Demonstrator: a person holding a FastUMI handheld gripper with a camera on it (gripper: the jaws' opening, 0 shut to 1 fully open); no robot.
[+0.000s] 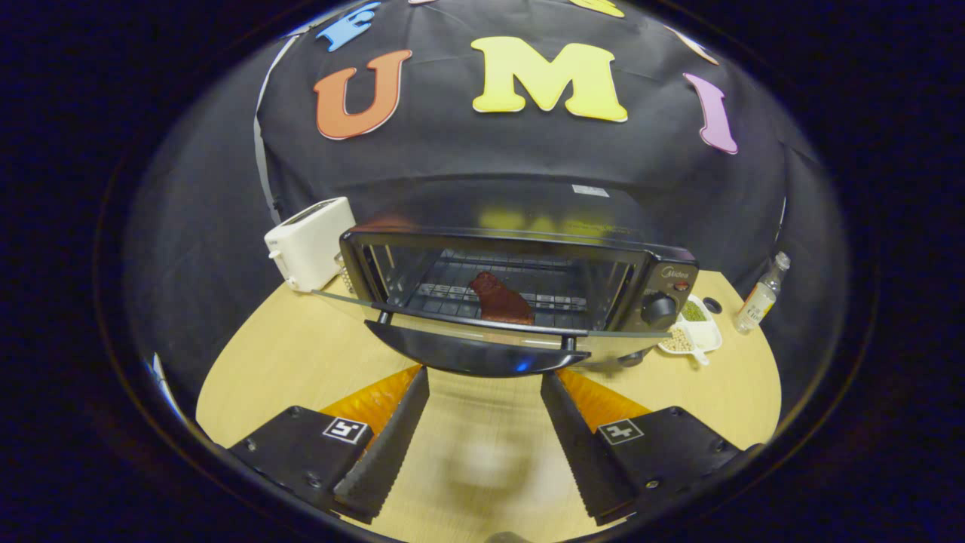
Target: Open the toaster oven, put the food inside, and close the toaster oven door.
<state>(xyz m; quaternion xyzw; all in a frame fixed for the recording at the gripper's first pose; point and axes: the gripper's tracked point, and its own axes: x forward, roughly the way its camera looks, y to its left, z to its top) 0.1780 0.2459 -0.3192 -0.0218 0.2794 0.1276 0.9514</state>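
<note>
A: Entry, far left. White toaster stands on the wooden counter, just beside the toaster oven on its left side, towards the cloth wall.

B: Noted. The oven itself?

A: Middle of the counter. Its glass door is let down, hanging roughly level out towards us, the dark handle at its front edge. The food, a reddish-brown piece, lies inside on the wire rack, about mid-width and near the front of the rack.

B: Claw?

A: Wide apart, nothing between its fingers. Fingertips sit just short of the handle, one to each side of its middle; whether they touch it, I cannot tell. Bare counter shows between them.

B: Right-hand side?

A: Control panel with a dark knob on the oven's right end. Just beside that, a white divided dish holding green bits in one compartment and pale beans in another. Farther right, apart from the dish, a small clear bottle stands upright near the counter's edge.
</note>
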